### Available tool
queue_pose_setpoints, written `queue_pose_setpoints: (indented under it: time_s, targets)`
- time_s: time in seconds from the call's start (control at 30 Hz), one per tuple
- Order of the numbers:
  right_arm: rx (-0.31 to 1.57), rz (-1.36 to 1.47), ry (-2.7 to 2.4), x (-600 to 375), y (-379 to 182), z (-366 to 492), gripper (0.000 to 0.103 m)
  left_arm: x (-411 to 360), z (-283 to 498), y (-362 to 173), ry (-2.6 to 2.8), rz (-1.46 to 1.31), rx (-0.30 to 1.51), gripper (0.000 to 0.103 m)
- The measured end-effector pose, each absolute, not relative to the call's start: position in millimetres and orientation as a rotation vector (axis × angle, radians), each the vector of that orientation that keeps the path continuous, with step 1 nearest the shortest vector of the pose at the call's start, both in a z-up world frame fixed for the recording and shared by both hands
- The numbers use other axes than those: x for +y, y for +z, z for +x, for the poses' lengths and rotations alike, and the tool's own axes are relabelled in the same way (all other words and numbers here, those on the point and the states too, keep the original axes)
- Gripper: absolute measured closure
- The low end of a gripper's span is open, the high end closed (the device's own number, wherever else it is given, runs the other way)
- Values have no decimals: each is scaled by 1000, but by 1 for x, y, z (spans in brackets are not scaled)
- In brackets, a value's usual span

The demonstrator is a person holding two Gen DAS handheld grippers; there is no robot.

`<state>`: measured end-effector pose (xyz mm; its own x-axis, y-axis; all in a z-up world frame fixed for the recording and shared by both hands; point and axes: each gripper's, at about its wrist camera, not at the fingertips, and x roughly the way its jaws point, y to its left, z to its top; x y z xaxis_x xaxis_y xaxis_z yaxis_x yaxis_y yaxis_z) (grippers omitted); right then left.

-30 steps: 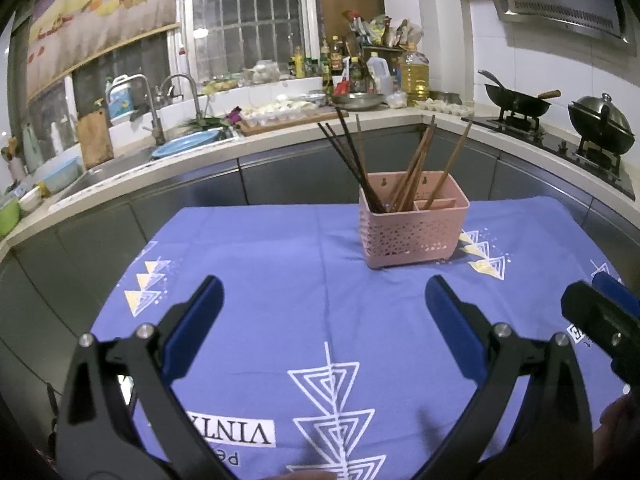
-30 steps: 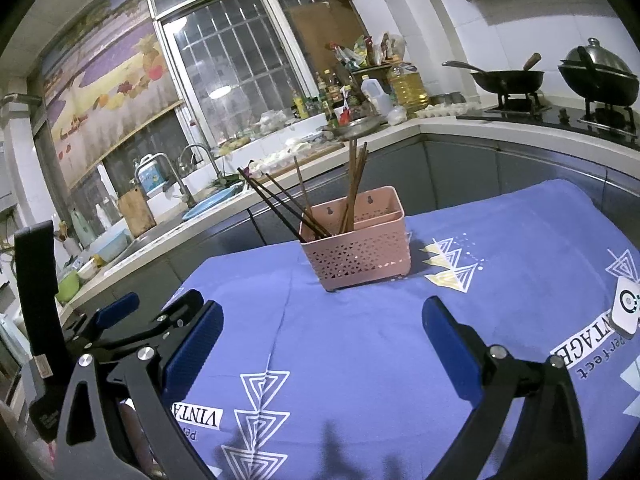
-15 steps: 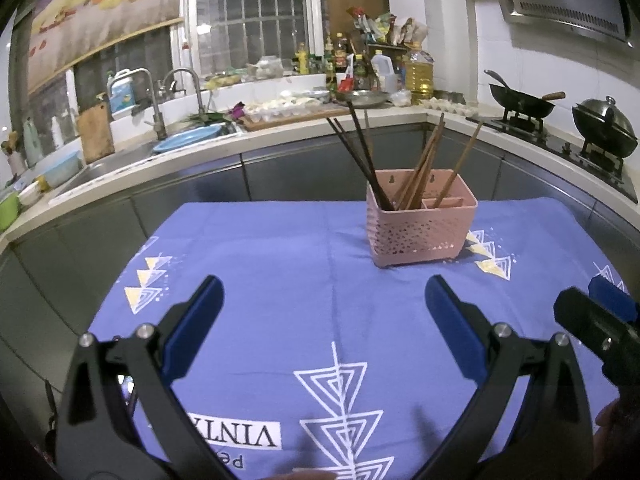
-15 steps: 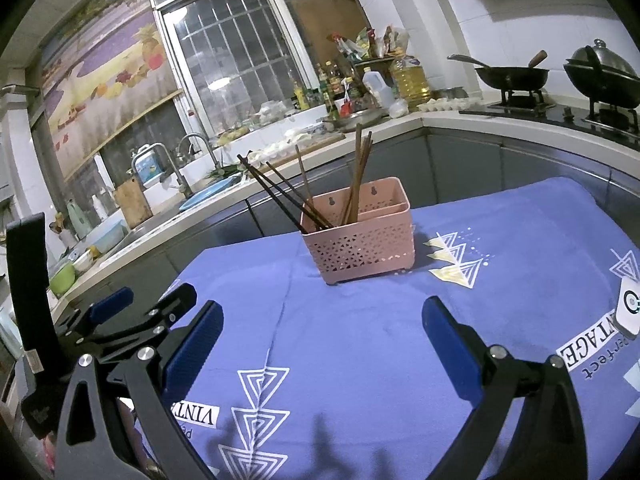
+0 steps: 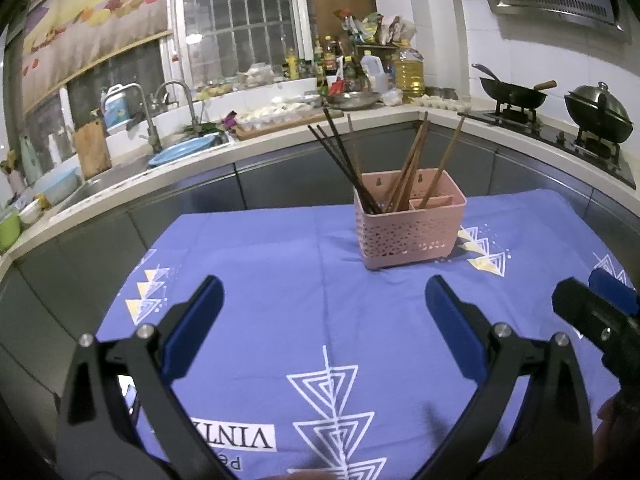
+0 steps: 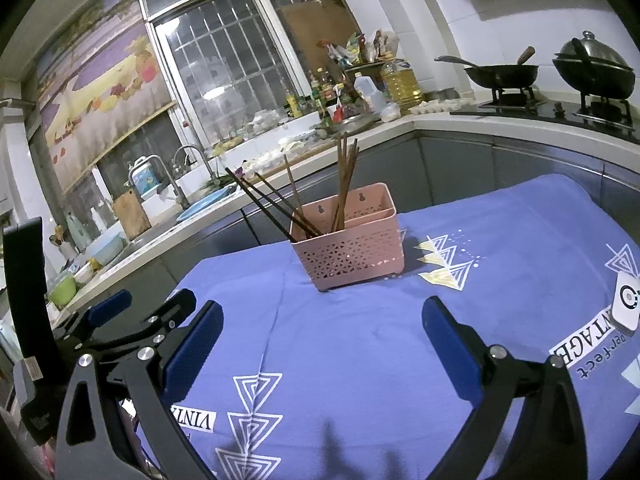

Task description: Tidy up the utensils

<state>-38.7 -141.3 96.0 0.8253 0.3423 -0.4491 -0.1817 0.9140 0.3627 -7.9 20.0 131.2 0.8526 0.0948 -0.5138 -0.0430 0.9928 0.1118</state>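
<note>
Chopsticks, dark and brown, are leaning upright in a pink perforated basket, which is standing on the blue-clothed surface. Left hand-held gripper is hovering over the cloth with jaws spread wide, gripping nothing. Right hand-held gripper is likewise hanging released and empty, well short of the basket. Woks are sitting on the stove behind.

Kitchen surroundings I'm seeing past the table

I'm looking at a blue tablecloth covering the table, while a wok and a lidded pot are sitting on the stove at the counter's right end, an oil bottle is standing in its back corner, and a blue basin is resting by the faucet on the left.
</note>
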Motion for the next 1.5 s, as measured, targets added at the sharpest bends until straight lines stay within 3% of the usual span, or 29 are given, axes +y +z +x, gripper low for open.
queue_pose_setpoints:
  time_s: [1.5]
  targets:
    - [526,315,286,-143,101,-42,5,16,-11,130,77,92,538,6]
